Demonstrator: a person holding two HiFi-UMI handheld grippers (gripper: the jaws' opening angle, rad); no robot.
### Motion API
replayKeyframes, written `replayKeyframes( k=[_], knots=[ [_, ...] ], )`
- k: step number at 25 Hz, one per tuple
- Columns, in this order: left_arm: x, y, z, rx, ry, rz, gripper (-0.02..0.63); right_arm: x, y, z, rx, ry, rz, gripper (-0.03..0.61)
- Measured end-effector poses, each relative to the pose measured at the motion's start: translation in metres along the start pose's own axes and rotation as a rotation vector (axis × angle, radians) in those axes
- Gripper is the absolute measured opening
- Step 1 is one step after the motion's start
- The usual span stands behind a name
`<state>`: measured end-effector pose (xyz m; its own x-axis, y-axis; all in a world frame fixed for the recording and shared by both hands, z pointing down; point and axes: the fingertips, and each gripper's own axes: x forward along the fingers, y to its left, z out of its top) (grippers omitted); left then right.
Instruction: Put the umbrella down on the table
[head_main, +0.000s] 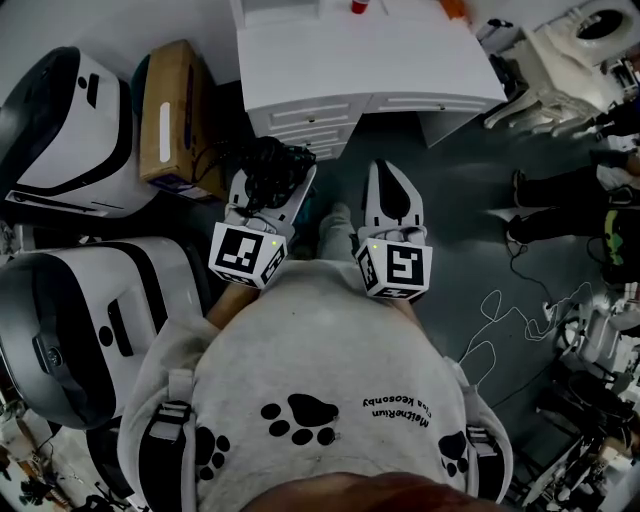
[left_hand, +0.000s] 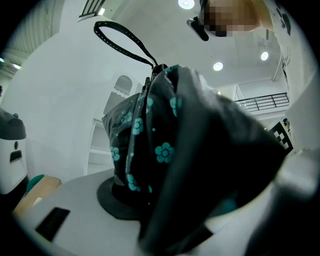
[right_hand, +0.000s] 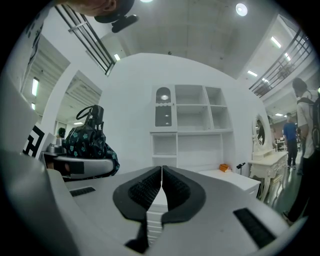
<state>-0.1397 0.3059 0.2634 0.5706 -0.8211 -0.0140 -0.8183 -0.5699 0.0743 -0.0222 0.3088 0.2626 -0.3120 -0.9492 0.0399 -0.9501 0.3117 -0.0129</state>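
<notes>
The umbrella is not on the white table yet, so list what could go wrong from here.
1. Only the left gripper holds the umbrella, by its soft folded fabric. It may slip, and the right gripper is shut and empty, giving no support.
2. The strap loop sticks out loose and might catch on the table edge.
3. A loose cable lies on the floor beside the person and could trip them.
</notes>
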Motion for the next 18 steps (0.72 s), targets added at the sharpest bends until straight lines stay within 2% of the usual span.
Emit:
replayKeyframes(
  k=[11,18],
  knots=[
    [0.026,0.026,-0.01,-0.004,-0.001,0.023,0.229,0.045,-0.003,-0.009,0.0,0.001,0.046,0.031],
    [0.091,0.057,-0.006,-0.018,0.006,0.06,0.229,0.118,-0.033,-0.002,-0.009,0.02,0.097,0.031]
  ],
)
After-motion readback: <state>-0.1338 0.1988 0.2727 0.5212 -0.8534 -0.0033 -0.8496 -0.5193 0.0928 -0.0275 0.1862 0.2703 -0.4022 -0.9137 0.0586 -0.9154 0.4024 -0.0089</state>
